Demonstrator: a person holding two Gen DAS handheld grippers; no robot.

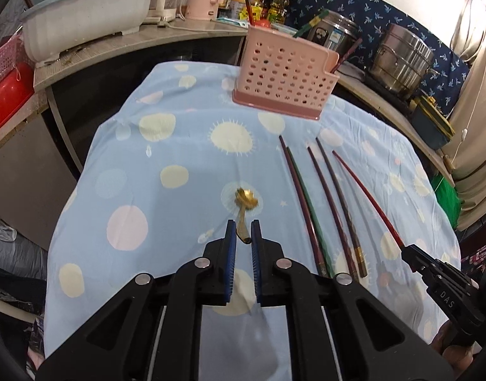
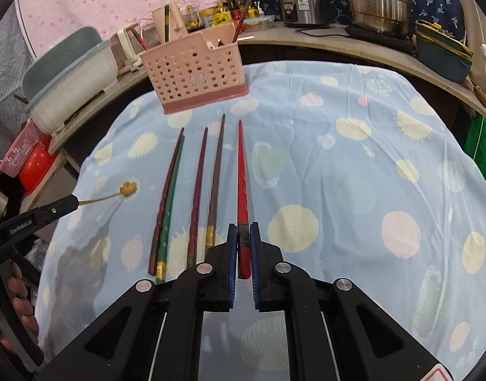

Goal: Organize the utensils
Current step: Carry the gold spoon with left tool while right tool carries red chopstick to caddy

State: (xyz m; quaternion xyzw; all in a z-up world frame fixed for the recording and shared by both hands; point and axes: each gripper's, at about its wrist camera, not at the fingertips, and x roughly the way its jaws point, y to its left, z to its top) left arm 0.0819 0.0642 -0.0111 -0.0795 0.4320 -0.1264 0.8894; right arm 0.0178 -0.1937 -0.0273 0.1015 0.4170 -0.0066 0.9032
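Several chopsticks (image 2: 239, 23) stand in pink caddy (image 2: 195, 73).

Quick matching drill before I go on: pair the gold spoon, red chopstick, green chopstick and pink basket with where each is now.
1 gold spoon
2 red chopstick
3 green chopstick
4 pink basket

A lying free on the cloth
B in the right gripper
C standing at the far end of the cloth
D in the left gripper

Pairs: 1-D, 2-B, 3-A, 4-C
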